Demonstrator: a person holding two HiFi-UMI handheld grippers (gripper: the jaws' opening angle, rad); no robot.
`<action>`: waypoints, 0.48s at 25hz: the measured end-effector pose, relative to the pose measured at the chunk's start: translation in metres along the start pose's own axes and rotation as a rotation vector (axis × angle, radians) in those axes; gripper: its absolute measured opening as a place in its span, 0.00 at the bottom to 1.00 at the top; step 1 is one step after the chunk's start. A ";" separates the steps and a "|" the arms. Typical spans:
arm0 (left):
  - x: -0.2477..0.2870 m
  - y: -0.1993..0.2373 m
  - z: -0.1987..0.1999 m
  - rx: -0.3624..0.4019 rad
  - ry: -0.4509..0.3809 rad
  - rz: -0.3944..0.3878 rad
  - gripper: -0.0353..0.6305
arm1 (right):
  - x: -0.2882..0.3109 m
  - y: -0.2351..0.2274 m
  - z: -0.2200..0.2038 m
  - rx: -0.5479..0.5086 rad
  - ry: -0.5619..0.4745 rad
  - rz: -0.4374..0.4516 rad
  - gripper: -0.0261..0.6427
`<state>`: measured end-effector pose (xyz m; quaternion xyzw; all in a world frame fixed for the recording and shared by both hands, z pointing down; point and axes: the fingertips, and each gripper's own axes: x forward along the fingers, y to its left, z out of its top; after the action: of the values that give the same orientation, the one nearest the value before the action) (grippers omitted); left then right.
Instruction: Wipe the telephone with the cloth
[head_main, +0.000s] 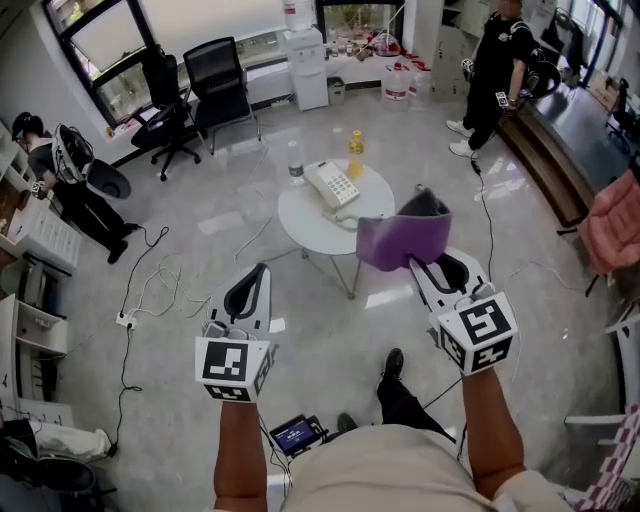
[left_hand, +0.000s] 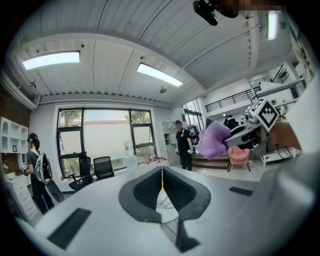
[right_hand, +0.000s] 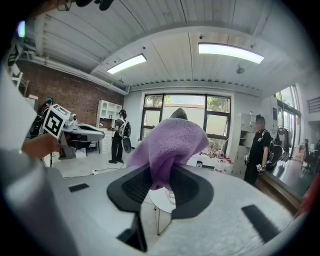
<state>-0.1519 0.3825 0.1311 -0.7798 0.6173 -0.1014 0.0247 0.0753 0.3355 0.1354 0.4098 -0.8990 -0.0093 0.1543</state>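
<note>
My right gripper pinches the purple cloth in its fingers, bunched out front ready for the telephone lying ahead on the round worktop, while my left gripper, fingers pressed together, hangs empty.

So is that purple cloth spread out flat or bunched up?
Bunched up. The purple cloth is pinched in the jaws of the right gripper and bulges out in folds, not lying flat.
</note>
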 end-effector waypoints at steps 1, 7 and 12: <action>0.005 0.002 0.000 0.001 0.005 0.009 0.07 | 0.007 -0.005 0.001 0.003 -0.005 0.008 0.18; 0.057 0.021 -0.003 -0.005 0.036 0.079 0.07 | 0.067 -0.043 0.005 0.002 -0.014 0.080 0.18; 0.118 0.019 -0.008 -0.014 0.069 0.103 0.07 | 0.115 -0.086 -0.002 0.005 0.004 0.134 0.18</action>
<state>-0.1459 0.2650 0.1508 -0.7431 0.6578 -0.1226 0.0033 0.0676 0.1935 0.1559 0.3493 -0.9241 0.0041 0.1553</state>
